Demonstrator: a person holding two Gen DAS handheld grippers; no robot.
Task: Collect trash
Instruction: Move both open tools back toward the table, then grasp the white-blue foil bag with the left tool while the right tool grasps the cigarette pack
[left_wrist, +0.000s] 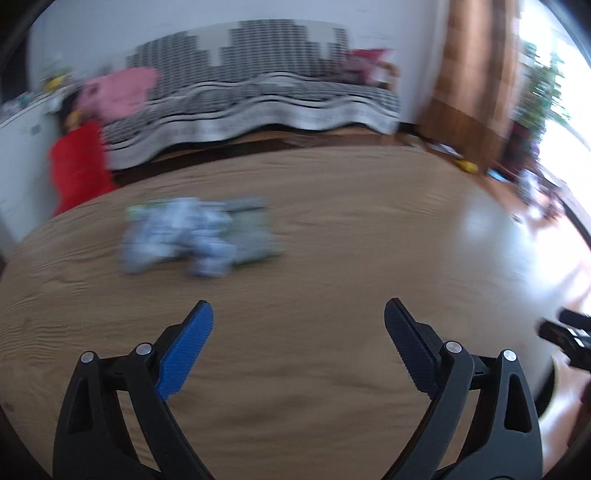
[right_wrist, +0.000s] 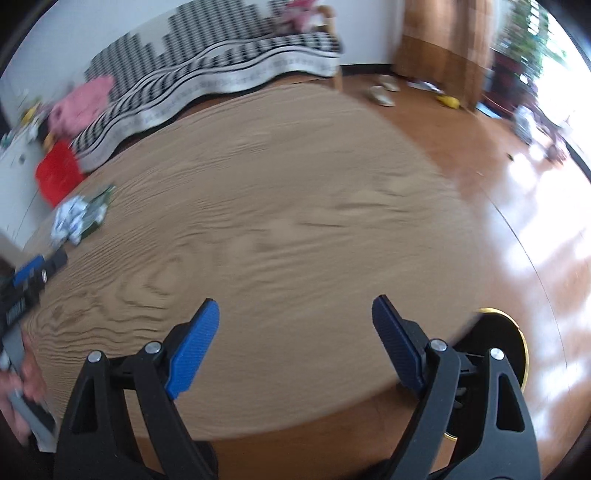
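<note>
A crumpled white-and-blue wrapper (left_wrist: 177, 234) lies on the round wooden table (left_wrist: 332, 229), touching a flat grey-green packet (left_wrist: 251, 230) on its right. Both are motion-blurred. My left gripper (left_wrist: 299, 314) is open and empty, low over the table, short of the trash and a little to its right. In the right wrist view the same trash pile (right_wrist: 79, 218) lies at the far left of the table (right_wrist: 277, 221). My right gripper (right_wrist: 295, 310) is open and empty above the table's near edge. The left gripper (right_wrist: 33, 273) shows at that view's left edge.
A sofa with a black-and-white striped cover (left_wrist: 258, 99) stands beyond the table, with a pink cushion (left_wrist: 118, 92) and a red bag (left_wrist: 79, 166) at its left. A black round base with a gold rim (right_wrist: 498, 354) sits on the floor right of the table. Shoes (right_wrist: 382, 94) lie on the floor.
</note>
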